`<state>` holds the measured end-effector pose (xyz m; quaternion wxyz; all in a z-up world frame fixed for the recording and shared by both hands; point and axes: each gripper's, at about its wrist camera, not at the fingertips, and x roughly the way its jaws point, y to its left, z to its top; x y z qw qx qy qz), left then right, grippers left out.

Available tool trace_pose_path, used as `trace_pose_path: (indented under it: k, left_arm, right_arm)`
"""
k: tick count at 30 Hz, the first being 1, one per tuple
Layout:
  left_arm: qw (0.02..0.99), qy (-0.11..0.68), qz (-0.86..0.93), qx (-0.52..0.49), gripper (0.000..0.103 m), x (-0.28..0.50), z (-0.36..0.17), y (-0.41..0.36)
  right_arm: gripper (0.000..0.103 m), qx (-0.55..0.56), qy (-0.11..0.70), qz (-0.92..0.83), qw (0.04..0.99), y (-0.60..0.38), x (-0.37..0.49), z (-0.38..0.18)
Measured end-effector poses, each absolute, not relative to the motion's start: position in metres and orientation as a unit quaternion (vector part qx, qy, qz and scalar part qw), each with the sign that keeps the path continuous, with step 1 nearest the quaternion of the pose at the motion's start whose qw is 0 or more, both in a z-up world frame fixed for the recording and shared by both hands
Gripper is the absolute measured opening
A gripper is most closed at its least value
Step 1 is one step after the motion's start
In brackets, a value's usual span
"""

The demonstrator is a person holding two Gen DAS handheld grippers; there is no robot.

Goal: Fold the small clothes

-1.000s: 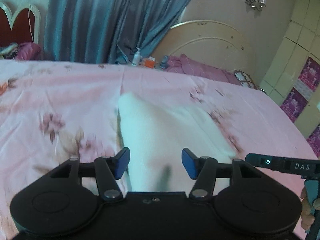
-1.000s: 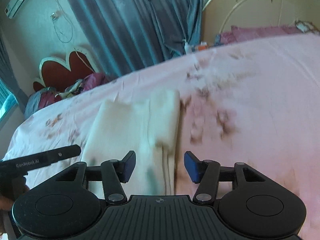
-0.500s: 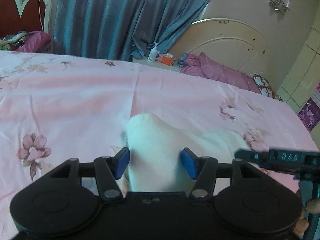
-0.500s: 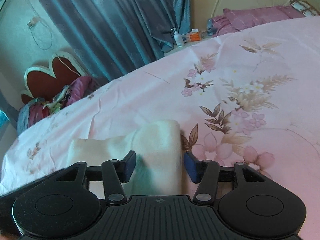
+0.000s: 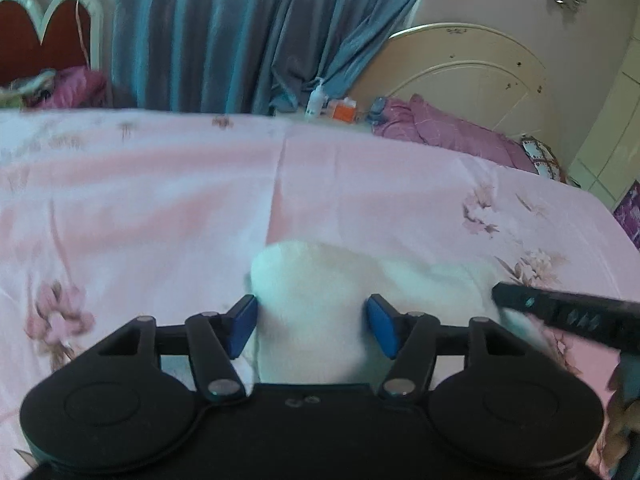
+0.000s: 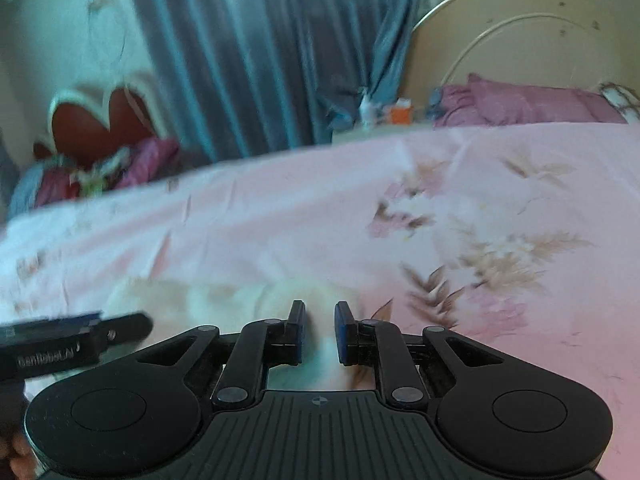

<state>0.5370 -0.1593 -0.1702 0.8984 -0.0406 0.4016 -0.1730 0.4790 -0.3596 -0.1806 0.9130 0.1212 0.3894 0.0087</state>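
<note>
A small white garment (image 5: 316, 280) lies folded on the pink floral bedsheet (image 5: 160, 200). My left gripper (image 5: 312, 326) straddles its near end. Its jaws are opening, with the cloth between the blue pads and no pinch showing. The right gripper appears as a black bar (image 5: 560, 312) at the garment's right end. In the right wrist view, my right gripper (image 6: 319, 332) has its jaws narrowed onto the white garment (image 6: 200, 300), with cloth pinched between the pads. The left gripper (image 6: 72, 340) shows at the left edge.
Pink sheet (image 6: 480, 200) stretches wide around the garment. Blue curtains (image 5: 240, 32) hang behind the bed. A bottle (image 5: 316, 98) and an orange box (image 5: 344, 110) stand on a bedside surface. A purple pillow (image 5: 448, 128) lies by the cream headboard (image 5: 468, 68).
Both grippers came down and forward over the garment. The right gripper's jaws closed from wide apart onto the garment's edge. The left jaws spread slightly wider.
</note>
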Motion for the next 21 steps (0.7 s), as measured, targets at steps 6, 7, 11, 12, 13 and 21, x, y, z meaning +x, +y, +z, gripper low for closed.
trace_pose_path:
  k: [6, 7, 11, 12, 13, 21]
  left_arm:
    - [0.899, 0.401, -0.171, -0.035, 0.067, 0.533, -0.17, -0.156]
    - [0.9, 0.4, -0.17, -0.032, 0.067, 0.531, -0.167, -0.155]
    - [0.903, 0.393, -0.174, -0.029, 0.064, 0.517, -0.156, -0.151]
    - [0.903, 0.391, -0.175, -0.03, 0.064, 0.513, -0.153, -0.15]
    - [0.904, 0.389, -0.177, -0.03, 0.065, 0.509, -0.151, -0.148]
    - [0.894, 0.397, -0.202, -0.043, 0.065, 0.47, -0.144, -0.136]
  right_arm:
    - [0.015, 0.123, 0.4, -0.01, 0.908, -0.373, 0.476, -0.187]
    - [0.015, 0.135, 0.395, -0.009, 0.909, -0.377, 0.473, -0.182]
    - [0.016, 0.153, 0.377, 0.001, 0.913, -0.381, 0.453, -0.164]
    - [0.016, 0.16, 0.377, 0.008, 0.912, -0.381, 0.447, -0.161]
    - [0.017, 0.164, 0.378, 0.012, 0.911, -0.379, 0.442, -0.158]
    - [0.057, 0.181, 0.372, 0.023, 0.91, -0.363, 0.401, -0.146]
